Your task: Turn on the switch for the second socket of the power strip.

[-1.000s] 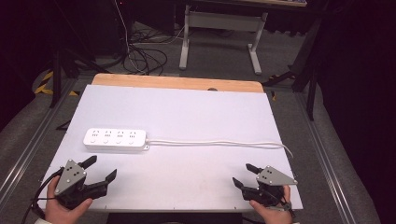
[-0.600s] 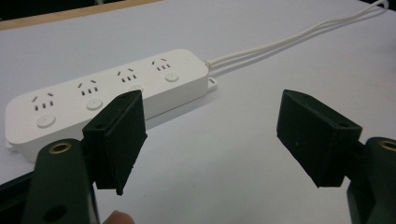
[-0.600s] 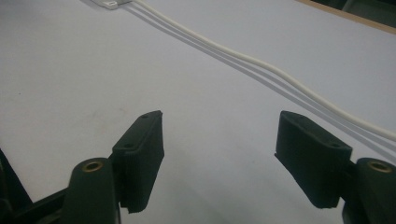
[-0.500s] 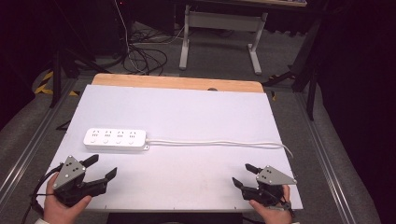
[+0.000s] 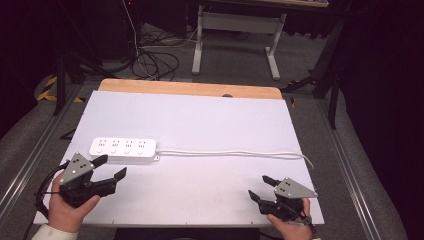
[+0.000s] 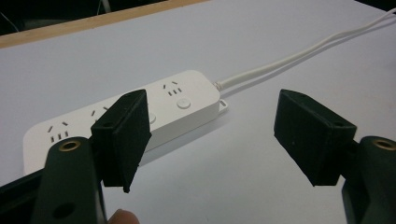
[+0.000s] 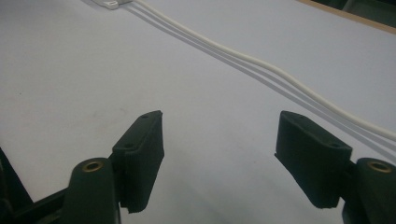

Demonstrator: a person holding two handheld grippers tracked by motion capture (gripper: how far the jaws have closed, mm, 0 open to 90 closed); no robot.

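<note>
A white counter (image 5: 200, 120) carries the things, with a bare wooden strip (image 5: 190, 88) along its far edge at twelve o'clock. A white power strip (image 5: 123, 149) lies flat on it toward nine o'clock, sockets facing up. Its white cord (image 5: 235, 153) runs across the surface toward three o'clock, reaching the counter's right edge.

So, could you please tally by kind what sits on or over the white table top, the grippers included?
White plastic power strip with four sockets and its white cable: 1
Black two-jaw grippers, the left gripper and the right gripper, both open and holding nothing: 2
Total: 3
</note>
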